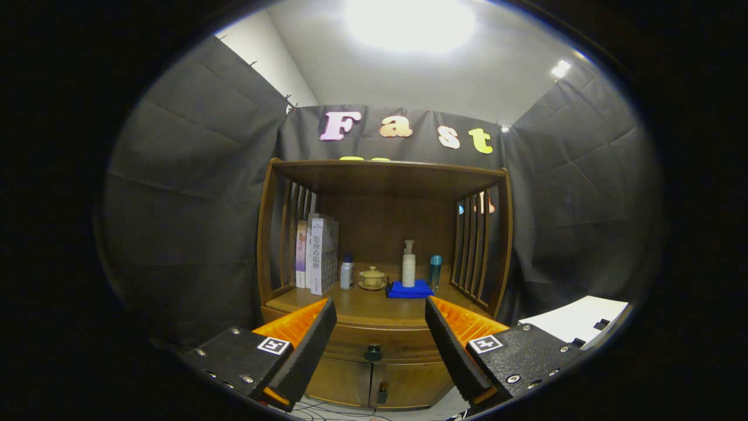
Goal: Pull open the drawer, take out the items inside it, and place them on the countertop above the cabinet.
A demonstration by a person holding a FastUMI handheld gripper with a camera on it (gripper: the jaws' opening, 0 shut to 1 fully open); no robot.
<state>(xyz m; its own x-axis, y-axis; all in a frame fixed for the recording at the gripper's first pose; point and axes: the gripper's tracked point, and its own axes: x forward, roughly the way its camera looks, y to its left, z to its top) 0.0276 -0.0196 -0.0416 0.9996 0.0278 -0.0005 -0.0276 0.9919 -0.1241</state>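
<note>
From the gripper view, the gripper hangs in the air in front of a wooden cabinet, its two fingers spread wide with nothing between them. Straight ahead at twelve o'clock, between the fingertips and a little beyond them, sits the drawer, closed, with a dark knob at its middle. Below the drawer are two cupboard doors.

Above the drawer lies the countertop, under a shelf roof with slatted sides. On it, at about eleven o'clock from the knob, a few books stand upright against the left slats. Just right of them is a small white bottle, then a lidded ceramic bowl on a saucer. At about one o'clock a tall pump bottle stands on a folded blue cloth, with a teal bottle just beside it on the right.

Out at three o'clock, beyond the right finger, a white surface shows.
</note>
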